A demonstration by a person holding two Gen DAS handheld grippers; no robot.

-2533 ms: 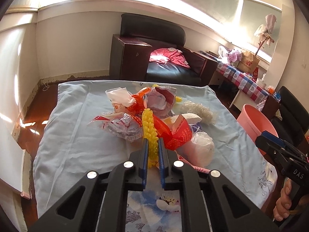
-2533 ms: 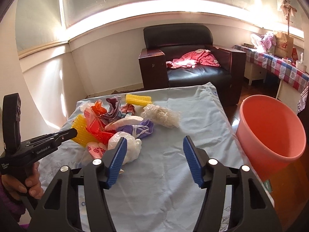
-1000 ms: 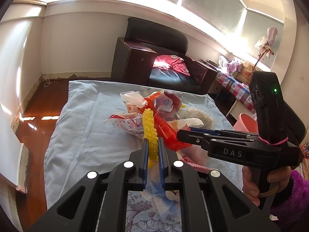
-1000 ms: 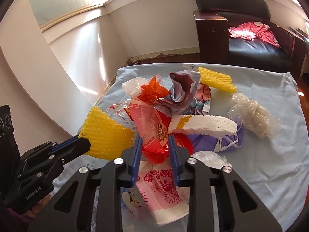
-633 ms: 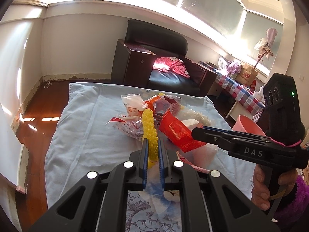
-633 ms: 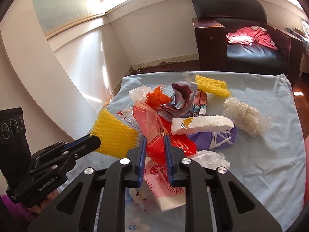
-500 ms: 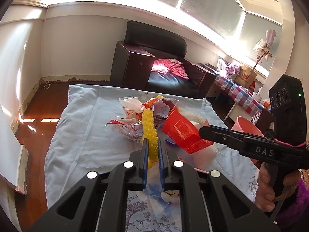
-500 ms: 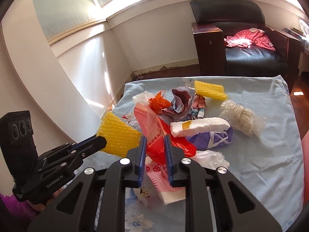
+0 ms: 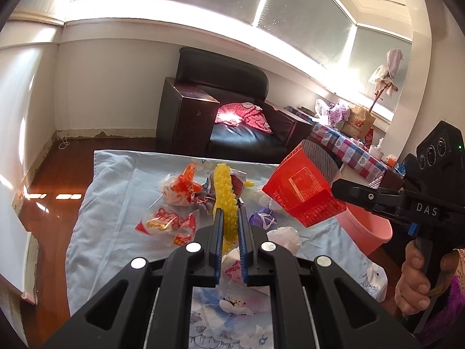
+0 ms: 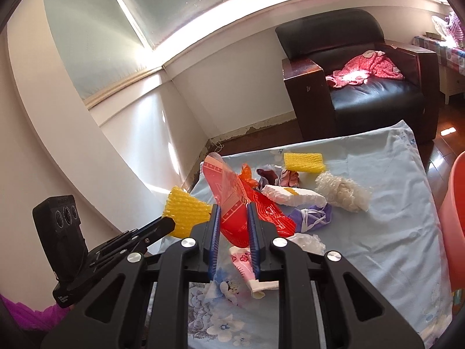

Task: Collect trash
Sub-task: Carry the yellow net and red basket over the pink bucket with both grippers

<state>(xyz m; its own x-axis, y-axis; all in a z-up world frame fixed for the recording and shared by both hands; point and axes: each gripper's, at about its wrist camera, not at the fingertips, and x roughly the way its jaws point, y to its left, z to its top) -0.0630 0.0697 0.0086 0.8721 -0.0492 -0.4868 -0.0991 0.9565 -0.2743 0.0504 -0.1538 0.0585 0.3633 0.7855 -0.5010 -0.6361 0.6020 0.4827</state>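
Both grippers lifted with trash
Left gripper (image 9: 231,229) pinches yellow foam net (image 9: 223,192); right gripper (image 10: 234,226) clamps red plastic wrapper (image 10: 232,200), which may slip before the pink bucket (image 9: 369,229).

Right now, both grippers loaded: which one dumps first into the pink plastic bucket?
Right. The right gripper holds the red plastic wrapper nearly beside the pink plastic bucket; the left gripper, holding yellow foam netting, sits farther away.
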